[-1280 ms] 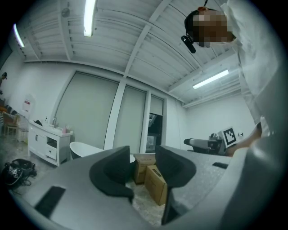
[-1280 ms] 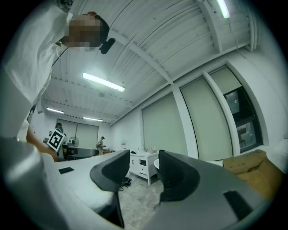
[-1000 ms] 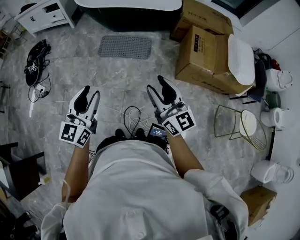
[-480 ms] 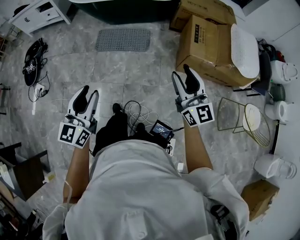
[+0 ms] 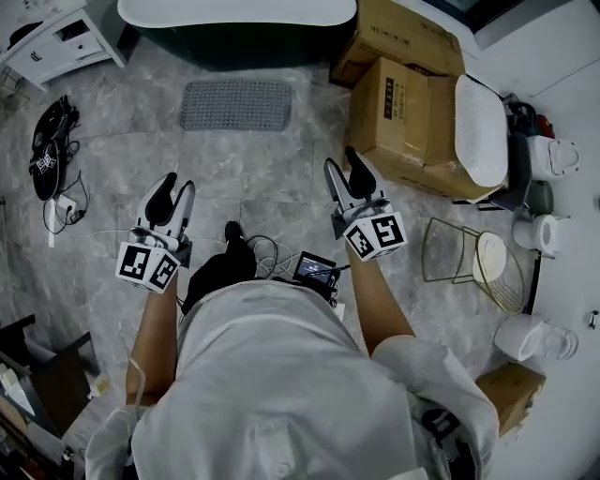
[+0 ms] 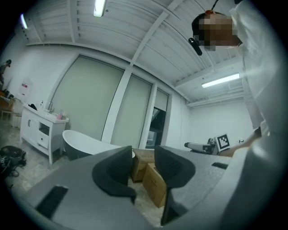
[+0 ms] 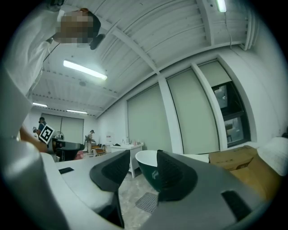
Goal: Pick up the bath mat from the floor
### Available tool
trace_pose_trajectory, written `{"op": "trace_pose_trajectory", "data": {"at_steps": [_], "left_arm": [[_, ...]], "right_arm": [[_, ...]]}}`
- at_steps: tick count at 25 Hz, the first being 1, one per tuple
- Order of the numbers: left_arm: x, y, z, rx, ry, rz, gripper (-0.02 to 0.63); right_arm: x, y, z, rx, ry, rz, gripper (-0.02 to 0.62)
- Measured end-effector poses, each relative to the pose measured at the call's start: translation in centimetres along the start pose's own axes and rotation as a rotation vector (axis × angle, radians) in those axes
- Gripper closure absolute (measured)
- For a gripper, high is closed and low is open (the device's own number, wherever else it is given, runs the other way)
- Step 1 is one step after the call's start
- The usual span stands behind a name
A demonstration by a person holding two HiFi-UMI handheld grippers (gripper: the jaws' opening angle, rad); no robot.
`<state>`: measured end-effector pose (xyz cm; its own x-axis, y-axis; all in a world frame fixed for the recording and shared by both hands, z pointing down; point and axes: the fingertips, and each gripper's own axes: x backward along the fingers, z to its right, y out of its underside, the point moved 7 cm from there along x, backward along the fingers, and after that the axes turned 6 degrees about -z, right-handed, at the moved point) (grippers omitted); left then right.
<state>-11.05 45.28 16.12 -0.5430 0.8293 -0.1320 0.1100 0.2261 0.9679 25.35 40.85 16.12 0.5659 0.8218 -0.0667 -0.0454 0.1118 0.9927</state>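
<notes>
A: Left side?
B: The left gripper was held out in front of the body. Its fingers were apart with nothing between them, and only far room showed through the gap.

A: Where was the mat?
B: The bath mat lay flat on the floor, just in front of the bathtub. It was well ahead of both grippers and untouched.

A: Right side?
B: The right gripper was the same, fingers apart and empty. It pointed towards the tub, and the mat showed low under the jaws in its own view.

A: Which step?
B: Approach, I'd judge. Nothing had been grasped yet.

A: How to do it well?
B: Walk in, bend low and take the near long edge, one gripper towards each corner. The mat lay flush, so a lower finger likely had to slide under the edge before closing. It looked rubbery and holed and may cling to the tile, so peel it up from the edge rather than yank it.

A: Hazards?
B: The cables by the feet were a trip risk. The boxes crowded the right, so keep that elbow in.
</notes>
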Motion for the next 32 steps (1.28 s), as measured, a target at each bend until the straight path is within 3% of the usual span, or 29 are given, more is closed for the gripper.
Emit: {"op": "trace_pose_trajectory", "data": {"at_steps": [9,14,21,32], "left_arm": [[-5.1,-3.0,-13.2,0.032,0.007,0.005,0.449],[-8.4,-4.8,-16.9,0.049,-0.001,0.026,0.453],[-14.7,-5.2,-22.0,0.073,-0.026,-0.005,0.459],[-29.9,-4.5,-33.0,0.117,-0.13,-0.148,0.459]], "right_arm": [[-15.5,-2.8,-1.7,0.026,-0.043,0.002,0.393],[-19.8,-3.4,-1.2,0.022,-0.047,0.009,0.393],[-26.5,-1.8,3.7,-0.05,-0.051,0.011,0.393],[-43.8,3.3,15.5,-0.16,-0.124,-0.098,0.393]]}}
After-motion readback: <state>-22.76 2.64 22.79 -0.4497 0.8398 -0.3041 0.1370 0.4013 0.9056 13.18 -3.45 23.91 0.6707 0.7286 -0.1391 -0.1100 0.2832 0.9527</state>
